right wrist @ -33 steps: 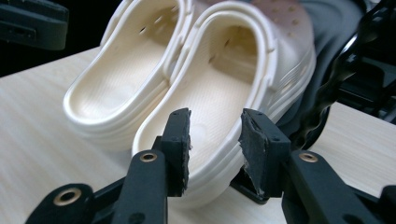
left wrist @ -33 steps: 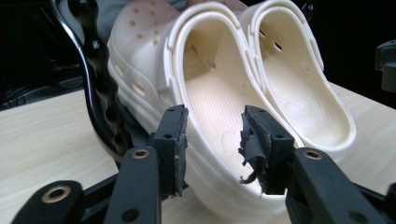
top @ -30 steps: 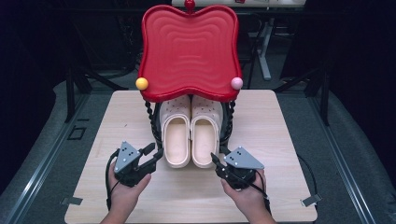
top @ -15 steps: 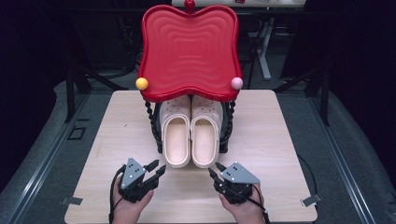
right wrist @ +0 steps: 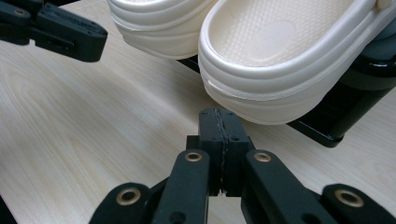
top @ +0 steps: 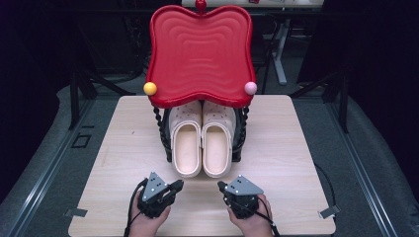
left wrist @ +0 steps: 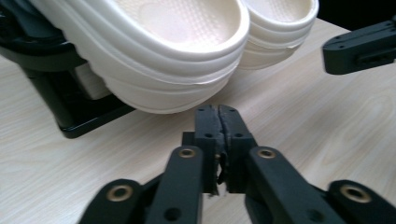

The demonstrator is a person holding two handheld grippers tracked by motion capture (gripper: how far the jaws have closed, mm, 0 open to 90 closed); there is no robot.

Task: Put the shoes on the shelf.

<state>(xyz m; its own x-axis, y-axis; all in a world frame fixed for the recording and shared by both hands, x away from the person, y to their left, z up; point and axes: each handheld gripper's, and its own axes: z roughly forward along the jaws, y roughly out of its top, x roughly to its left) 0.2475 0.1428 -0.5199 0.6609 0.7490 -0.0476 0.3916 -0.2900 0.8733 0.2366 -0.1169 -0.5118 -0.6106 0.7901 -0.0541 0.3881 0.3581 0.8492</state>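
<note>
A pair of cream clogs (top: 202, 145) sits heel-first on a black rack (top: 165, 143) under a red wavy top (top: 200, 54). My left gripper (top: 178, 185) rests low over the table in front of the left clog (left wrist: 177, 56). Its jaws have just been closing and now meet with nothing between them (left wrist: 218, 112). My right gripper (top: 221, 186) is in front of the right clog (right wrist: 289, 56), a short way from its heel. Its jaws have also just been closing and are shut on nothing (right wrist: 218, 116).
The wooden table (top: 296, 148) has bare room on both sides of the rack. A yellow ball (top: 149, 88) and a pink ball (top: 250, 88) sit at the red top's front corners. Dark floor and metal rails surround the table.
Both hands have drawn back toward the near table edge and sunk lower. Both pairs of jaws, open before, have closed with nothing in them.
</note>
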